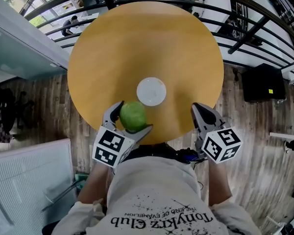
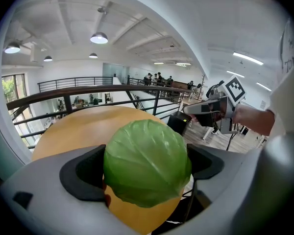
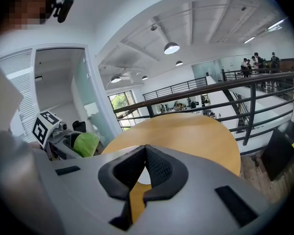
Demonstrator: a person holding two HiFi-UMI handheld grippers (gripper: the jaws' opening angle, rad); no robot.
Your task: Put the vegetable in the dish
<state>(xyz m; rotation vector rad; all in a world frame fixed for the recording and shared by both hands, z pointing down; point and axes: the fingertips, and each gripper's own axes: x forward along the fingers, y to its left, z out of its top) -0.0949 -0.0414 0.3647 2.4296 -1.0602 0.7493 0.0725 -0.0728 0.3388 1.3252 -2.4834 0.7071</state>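
At seven o'clock from the dish (image 1: 151,91), the left gripper (image 1: 134,116) pinches a cabbage (image 2: 146,163) that could roll off if dropped high, while the right gripper (image 1: 198,109) is pressed together, empty.

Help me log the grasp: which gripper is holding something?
The left gripper, shut on the green cabbage; the right gripper is shut with nothing in it.

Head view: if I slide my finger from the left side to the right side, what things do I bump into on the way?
cabbage → dish → right gripper → black box on the floor
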